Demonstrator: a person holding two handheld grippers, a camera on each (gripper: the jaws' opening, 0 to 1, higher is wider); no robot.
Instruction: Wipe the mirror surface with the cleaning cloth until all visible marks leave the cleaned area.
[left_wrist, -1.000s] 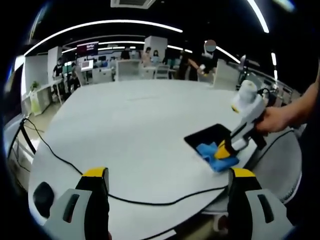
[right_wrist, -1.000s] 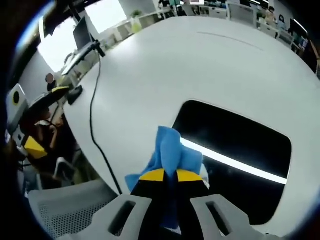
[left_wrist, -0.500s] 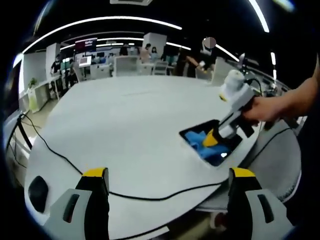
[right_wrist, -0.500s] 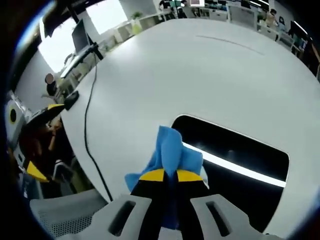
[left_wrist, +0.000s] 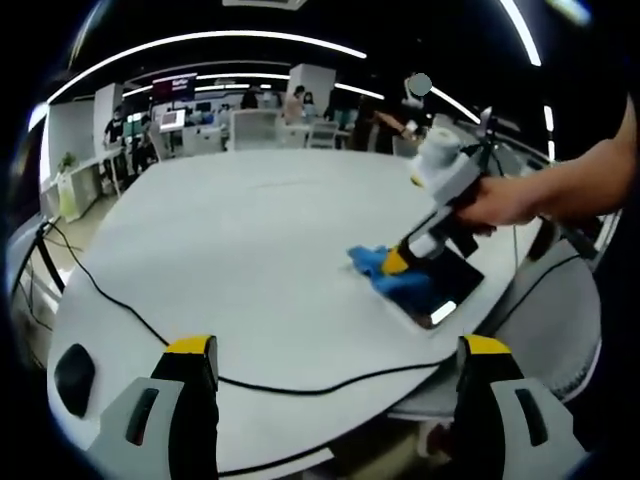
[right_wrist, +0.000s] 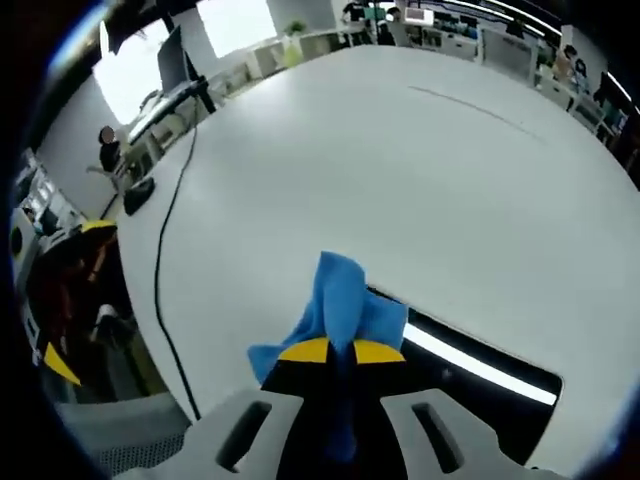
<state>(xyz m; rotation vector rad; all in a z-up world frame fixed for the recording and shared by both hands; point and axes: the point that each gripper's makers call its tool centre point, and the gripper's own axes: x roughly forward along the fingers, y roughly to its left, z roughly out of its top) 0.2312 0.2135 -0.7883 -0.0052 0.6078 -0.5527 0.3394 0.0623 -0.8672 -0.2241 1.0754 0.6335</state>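
White round table (left_wrist: 230, 250): broad, pale top ahead of both tongs. It carries the mirror, a black cable and a dark mouse-like object.

Mirror (left_wrist: 445, 285): dark flat rectangle lying on the table, ahead and to the right of the left gripper's jaws, near the table's edge. In the right gripper view the mirror (right_wrist: 470, 375) sits just ahead and right of the jaws, reflecting a bright ceiling strip. No marks can be made out on the glass showing; too dark and small to judge cleanliness.

Black cable (left_wrist: 110, 310): snakes across the table from the left rim and passes just ahead of the left gripper's tips.

Cleaning cloth (right_wrist: 340, 310): blue, bunched, standing up between the right gripper's yellow tips, its lower folds at the mirror's near-left edge, part of it over bare table. In the left gripper view the cleaning cloth (left_wrist: 378, 268) lies at the mirror's far-left corner.

Right gripper (right_wrist: 336, 352): jaws clamped on the cloth. Left gripper (left_wrist: 337, 352): jaws spread wide, nothing between them, held apart from the mirror.

Progress, as judged: wiping under way, cloth at an edge of the glass. Much of the mirror lies to the right of the cloth. Not possible to say it is done.

Containers: none seen.
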